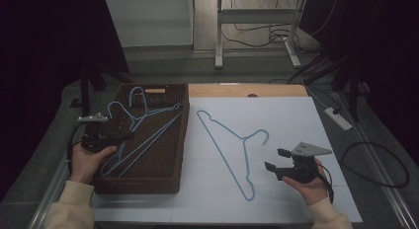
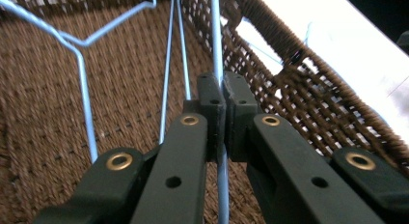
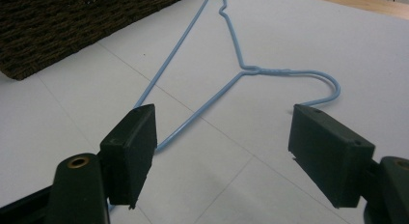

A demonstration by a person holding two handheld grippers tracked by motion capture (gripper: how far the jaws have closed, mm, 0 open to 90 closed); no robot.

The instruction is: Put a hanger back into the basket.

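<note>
Left hand-held gripper (image 2: 223, 96) clamped my hanger (image 2: 216, 40) into basket (image 1: 180, 140) | right hand-held gripper (image 3: 222, 151) gaped wide, lined up on tabletop hanger (image 3: 251, 69) for pickup.

Dim room; grey floor (image 1: 163, 66), metal desk legs (image 1: 218, 36), tangled cables (image 1: 257, 34) behind.

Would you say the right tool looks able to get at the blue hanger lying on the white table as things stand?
Probably yes: the right tool is open beside the hanger, which lies flat on the table with nothing between them.
</note>
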